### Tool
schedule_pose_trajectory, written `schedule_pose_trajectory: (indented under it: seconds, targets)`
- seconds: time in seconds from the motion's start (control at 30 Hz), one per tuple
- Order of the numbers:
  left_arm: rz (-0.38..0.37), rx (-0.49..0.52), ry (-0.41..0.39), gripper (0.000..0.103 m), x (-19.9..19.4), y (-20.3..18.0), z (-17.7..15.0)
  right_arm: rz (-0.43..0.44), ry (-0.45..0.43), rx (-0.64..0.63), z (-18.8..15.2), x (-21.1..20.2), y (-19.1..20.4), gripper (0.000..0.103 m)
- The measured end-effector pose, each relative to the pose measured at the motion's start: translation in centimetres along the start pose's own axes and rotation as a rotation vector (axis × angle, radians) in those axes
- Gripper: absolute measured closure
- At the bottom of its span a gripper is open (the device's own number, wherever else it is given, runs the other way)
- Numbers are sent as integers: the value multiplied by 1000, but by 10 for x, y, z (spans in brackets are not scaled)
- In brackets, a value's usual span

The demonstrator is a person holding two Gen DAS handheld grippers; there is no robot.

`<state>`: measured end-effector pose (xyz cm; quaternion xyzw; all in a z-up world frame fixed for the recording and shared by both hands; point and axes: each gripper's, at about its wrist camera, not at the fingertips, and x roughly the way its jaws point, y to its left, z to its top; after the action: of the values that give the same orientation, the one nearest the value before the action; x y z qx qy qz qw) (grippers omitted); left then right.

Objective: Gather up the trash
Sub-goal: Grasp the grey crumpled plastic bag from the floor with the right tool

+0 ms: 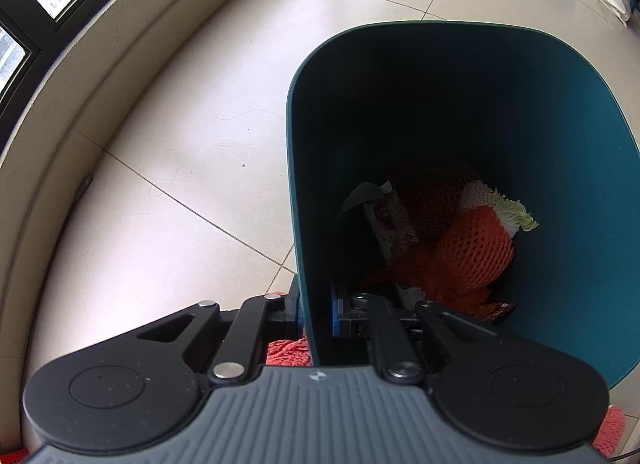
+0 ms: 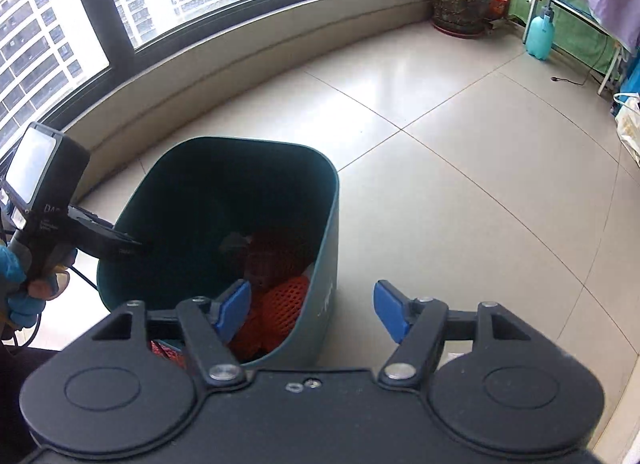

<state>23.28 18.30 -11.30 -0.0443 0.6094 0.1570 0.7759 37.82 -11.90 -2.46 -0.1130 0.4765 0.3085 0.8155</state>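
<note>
While the left gripper (image 1: 316, 320) clamps the bin (image 2: 324, 248) wall, the right gripper (image 2: 310, 314) (wide open, empty) hovers above its near-right rim.

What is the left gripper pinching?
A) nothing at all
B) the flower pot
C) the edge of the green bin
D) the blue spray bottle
C: the left gripper is shut on the wall of the green bin, one finger outside it and one inside, above the orange foam net lying in the bin.
</note>
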Motion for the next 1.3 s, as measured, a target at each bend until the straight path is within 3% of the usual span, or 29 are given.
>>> schedule_pose_trajectory:
  seconds: [0.2,0.3,0.53,0.9,1.3]
  targets:
    - [3,-1,4,92,0,-3,0,-63,63,129,-30,10,-59,24]
    - [7,3,6,92,1,-5,0,-97,104,148,-52,36,-88,12]
    - [13,1,12,92,4,-5,2,-199,295,175,-107,114,-140,11]
    - [25,10,7,92,6,-9,-1,-320,455,-39,-169,198,-147,12]
    - [55,38,4,92,8,-19,-4,-350,536,-19,-193,248,-161,22]
